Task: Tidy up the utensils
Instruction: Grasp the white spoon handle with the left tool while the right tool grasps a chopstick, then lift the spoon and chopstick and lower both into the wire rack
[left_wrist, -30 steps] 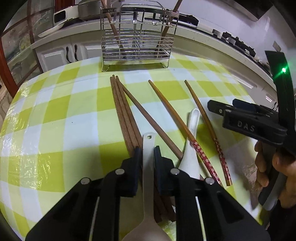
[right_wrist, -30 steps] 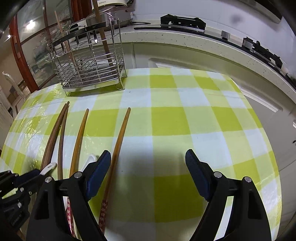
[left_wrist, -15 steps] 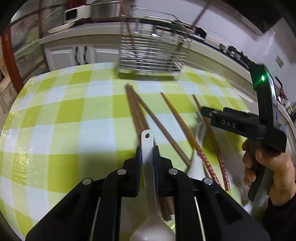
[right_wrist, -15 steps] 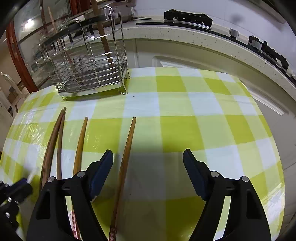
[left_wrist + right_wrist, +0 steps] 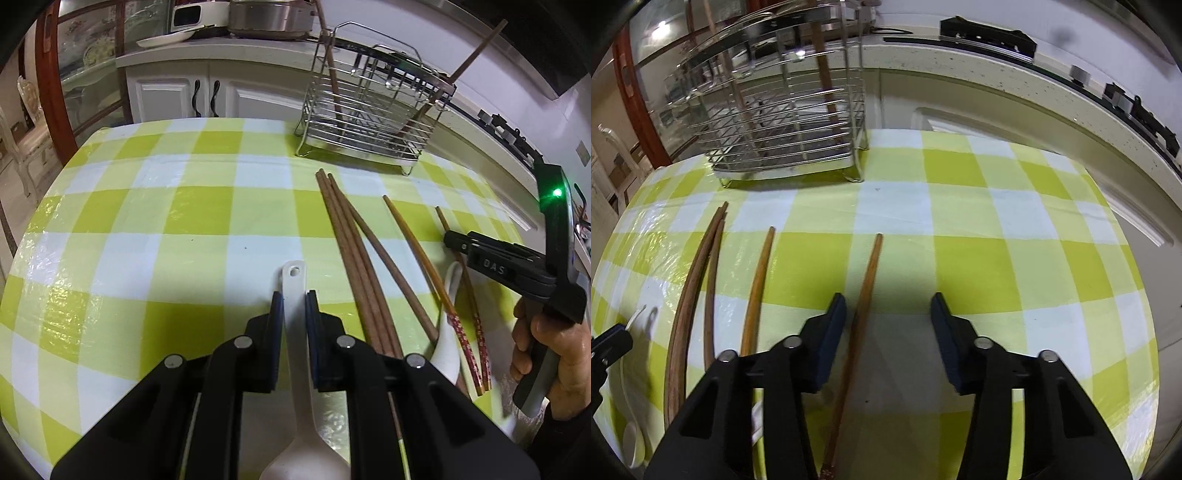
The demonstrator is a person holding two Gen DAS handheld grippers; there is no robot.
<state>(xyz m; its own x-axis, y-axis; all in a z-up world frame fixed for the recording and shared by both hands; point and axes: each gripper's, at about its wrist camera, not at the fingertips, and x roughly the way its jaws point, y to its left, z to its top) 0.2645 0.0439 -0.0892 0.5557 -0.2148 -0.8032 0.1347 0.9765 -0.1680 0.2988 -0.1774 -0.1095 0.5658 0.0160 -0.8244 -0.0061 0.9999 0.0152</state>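
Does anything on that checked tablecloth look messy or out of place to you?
Nothing is spilled or broken. The loose chopsticks lie fanned out at different angles instead of paired, a white spoon sits partly under two of them, and only a few chopsticks stand in the wire rack.

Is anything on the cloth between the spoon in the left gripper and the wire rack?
Nothing visible. The white spoon, clamped in the left gripper, faces bare checked cloth up to the wire rack; the brown chopsticks lie to its right.
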